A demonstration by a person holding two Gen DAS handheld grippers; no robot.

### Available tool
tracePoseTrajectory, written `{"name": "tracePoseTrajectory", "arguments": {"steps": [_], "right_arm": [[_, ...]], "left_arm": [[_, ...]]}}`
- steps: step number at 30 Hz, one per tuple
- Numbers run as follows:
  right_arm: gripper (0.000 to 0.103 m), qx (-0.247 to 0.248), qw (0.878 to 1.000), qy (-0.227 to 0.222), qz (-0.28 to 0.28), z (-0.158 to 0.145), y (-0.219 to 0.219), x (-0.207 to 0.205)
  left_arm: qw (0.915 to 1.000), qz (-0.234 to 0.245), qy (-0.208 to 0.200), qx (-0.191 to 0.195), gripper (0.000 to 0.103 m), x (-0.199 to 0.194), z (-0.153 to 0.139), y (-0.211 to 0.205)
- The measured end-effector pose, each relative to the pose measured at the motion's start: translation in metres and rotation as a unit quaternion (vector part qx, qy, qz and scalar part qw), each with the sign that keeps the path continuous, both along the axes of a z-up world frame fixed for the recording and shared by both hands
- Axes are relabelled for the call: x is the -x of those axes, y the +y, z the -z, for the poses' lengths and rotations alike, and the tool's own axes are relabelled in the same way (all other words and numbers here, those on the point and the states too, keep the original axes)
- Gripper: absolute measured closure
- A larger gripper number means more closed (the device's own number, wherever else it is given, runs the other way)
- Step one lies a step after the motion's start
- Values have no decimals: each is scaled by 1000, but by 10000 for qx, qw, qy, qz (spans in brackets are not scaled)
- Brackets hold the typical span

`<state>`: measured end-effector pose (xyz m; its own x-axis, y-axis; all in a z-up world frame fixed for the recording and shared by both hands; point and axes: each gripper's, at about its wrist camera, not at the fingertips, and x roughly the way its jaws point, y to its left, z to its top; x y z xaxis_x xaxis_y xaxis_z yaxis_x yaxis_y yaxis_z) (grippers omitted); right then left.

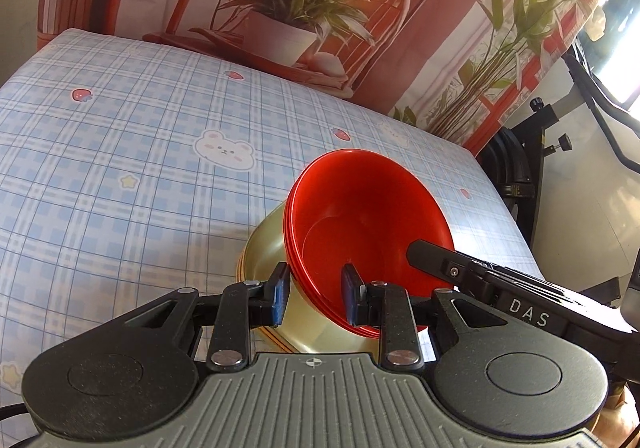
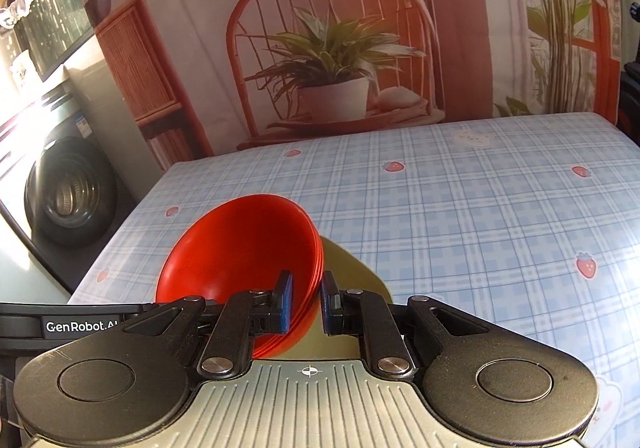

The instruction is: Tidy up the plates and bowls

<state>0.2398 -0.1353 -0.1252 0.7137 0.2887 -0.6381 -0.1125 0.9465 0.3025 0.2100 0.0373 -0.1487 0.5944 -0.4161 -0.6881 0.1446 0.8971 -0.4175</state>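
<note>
A stack of red bowls (image 1: 360, 219) is held tilted above a stack of gold bowls (image 1: 272, 248) on the checked tablecloth. My left gripper (image 1: 316, 296) straddles the red stack's near rim, one pad outside and one inside. My right gripper (image 2: 306, 302) grips the opposite rim of the red bowls (image 2: 244, 248), with the gold bowls (image 2: 352, 280) below and to the right. The right gripper's body also shows in the left wrist view (image 1: 480, 276).
The table (image 1: 120, 167) carries a blue plaid cloth with strawberries and bunnies. A printed backdrop (image 2: 340, 47) with a chair and plants hangs behind it. A washing machine (image 2: 68, 191) stands to the left, black stand hardware (image 1: 528, 151) to the right.
</note>
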Motion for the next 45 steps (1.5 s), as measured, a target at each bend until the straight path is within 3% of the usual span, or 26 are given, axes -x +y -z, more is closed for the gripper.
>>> {"name": "tracePoseTrajectory", "arguments": {"steps": [25, 40, 45], "right_arm": [[88, -171, 9988, 355, 288, 25, -16, -9], [76, 26, 9988, -227, 437, -7, -28, 12], [70, 190, 9972, -548, 472, -33, -33, 28]], "left_arm": [[9995, 42, 129, -269, 74, -10, 12, -10], [9952, -299, -303, -878, 71, 9, -23, -8], [9898, -338, -683, -1206, 58, 27, -51, -10]]}}
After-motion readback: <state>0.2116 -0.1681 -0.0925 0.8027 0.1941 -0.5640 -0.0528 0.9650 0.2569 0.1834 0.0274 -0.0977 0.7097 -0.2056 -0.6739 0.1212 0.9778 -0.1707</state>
